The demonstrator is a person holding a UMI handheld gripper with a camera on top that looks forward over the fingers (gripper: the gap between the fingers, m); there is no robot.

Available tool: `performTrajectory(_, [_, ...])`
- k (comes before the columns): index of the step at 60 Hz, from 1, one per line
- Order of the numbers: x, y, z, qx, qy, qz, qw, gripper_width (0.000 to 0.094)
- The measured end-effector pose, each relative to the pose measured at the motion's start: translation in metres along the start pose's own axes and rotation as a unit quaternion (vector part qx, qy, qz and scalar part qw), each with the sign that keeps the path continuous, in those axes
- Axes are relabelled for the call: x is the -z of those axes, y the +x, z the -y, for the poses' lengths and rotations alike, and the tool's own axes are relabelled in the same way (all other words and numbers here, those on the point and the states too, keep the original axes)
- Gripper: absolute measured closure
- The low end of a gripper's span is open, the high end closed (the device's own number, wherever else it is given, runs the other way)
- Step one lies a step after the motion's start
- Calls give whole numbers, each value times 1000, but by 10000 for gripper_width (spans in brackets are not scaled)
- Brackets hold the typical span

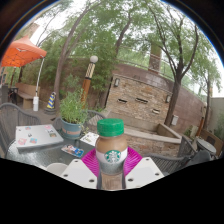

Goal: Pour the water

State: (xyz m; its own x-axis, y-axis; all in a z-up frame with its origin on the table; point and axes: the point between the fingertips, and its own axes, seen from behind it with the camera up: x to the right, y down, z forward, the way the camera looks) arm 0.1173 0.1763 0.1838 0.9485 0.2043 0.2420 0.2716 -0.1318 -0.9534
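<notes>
A Starbucks bottle (pixel 111 150) with a brown cap and a beige drink inside stands upright between my gripper's (pixel 111 160) fingers. The magenta pads (pixel 92 158) press on both of its sides, so the gripper is shut on it. The bottle is held above a round outdoor table (pixel 30 150). The bottle's base is hidden behind the fingers.
A potted green plant (pixel 72 112) stands on the table beyond the bottle to the left. A flat grey-white box (pixel 38 136) and small printed items (pixel 74 150) lie on the table. Metal chairs, a stone wall, trees and an orange parasol (pixel 22 50) lie beyond.
</notes>
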Motion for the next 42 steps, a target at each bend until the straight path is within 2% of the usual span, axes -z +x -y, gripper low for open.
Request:
performTrajectory(3, [-5, -2, -21, -47, 14, 12, 999, 663])
performTrajectory(6, [-7, -5, -50, -75, 11, 18, 997, 663])
performTrajectory(15, [-11, -3, -84, -138, 2, 57, 989, 662])
performTrajectory(21, [-14, 2, -115, -135, -10, 56, 989, 661])
performTrajectory(23, [-10, 8, -108, -144, 14, 57, 988, 663])
performTrajectory(34, [-9, 8, -106, -143, 36, 56, 987, 662])
performTrajectory(36, [-3, 5, -110, -145, 36, 55, 987, 649])
performTrajectory(42, [-4, 4, -109, -143, 29, 58, 988, 519])
